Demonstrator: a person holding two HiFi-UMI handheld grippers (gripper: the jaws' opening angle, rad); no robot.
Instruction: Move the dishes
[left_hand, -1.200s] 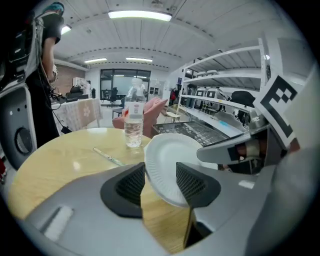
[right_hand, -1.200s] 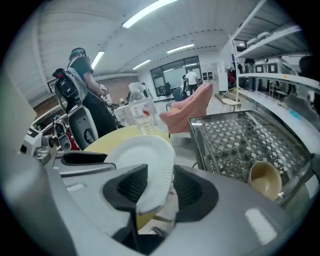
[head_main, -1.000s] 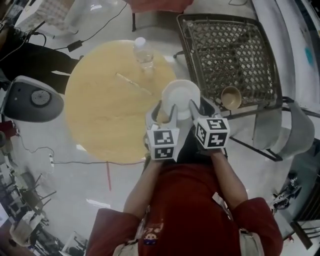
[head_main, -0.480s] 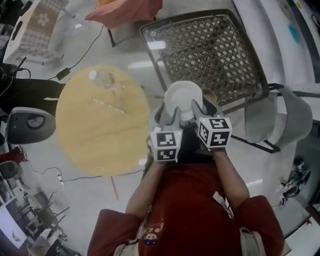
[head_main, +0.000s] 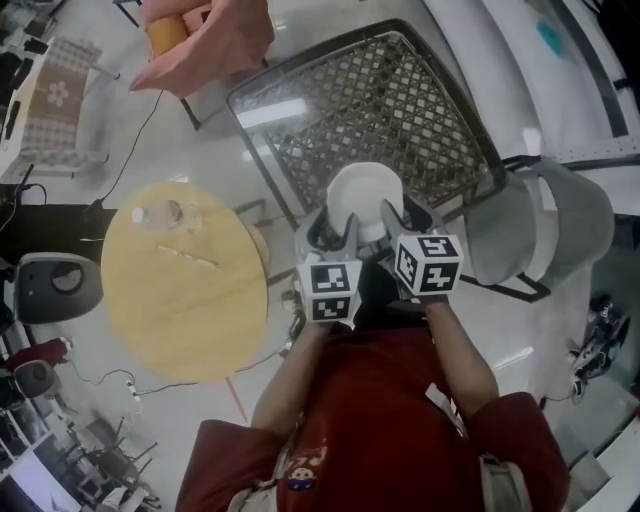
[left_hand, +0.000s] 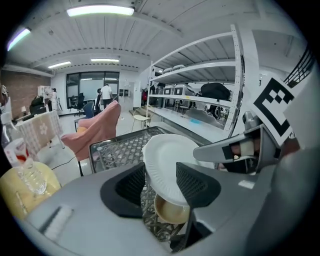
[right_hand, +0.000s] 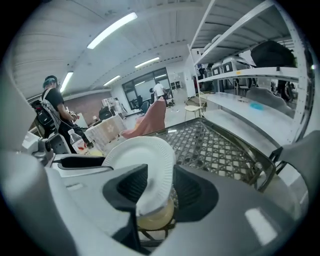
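A white paper plate (head_main: 364, 197) is held tilted in the air between both grippers, over the near edge of a dark metal mesh table (head_main: 370, 110). My left gripper (head_main: 335, 226) is shut on the plate's left rim (left_hand: 167, 165). My right gripper (head_main: 400, 222) is shut on the right rim (right_hand: 145, 167). Just under the plate a tan bowl (left_hand: 170, 210) sits on the mesh, and it shows below the jaws (right_hand: 152, 217) in the right gripper view too. In the head view the bowl is hidden by the plate and the grippers.
A round yellow table (head_main: 185, 290) stands at the left with a clear water bottle (head_main: 158, 213) and a thin stick (head_main: 185, 257). A pink-draped chair (head_main: 205, 40) is at the top left, a grey chair (head_main: 540, 225) at the right. Metal shelving (right_hand: 250, 75) runs beyond the mesh table.
The person has turned right, carrying the plate from the round yellow table's edge to the mesh table. The tan bowl, earlier seen to the right, now lies under the plate.
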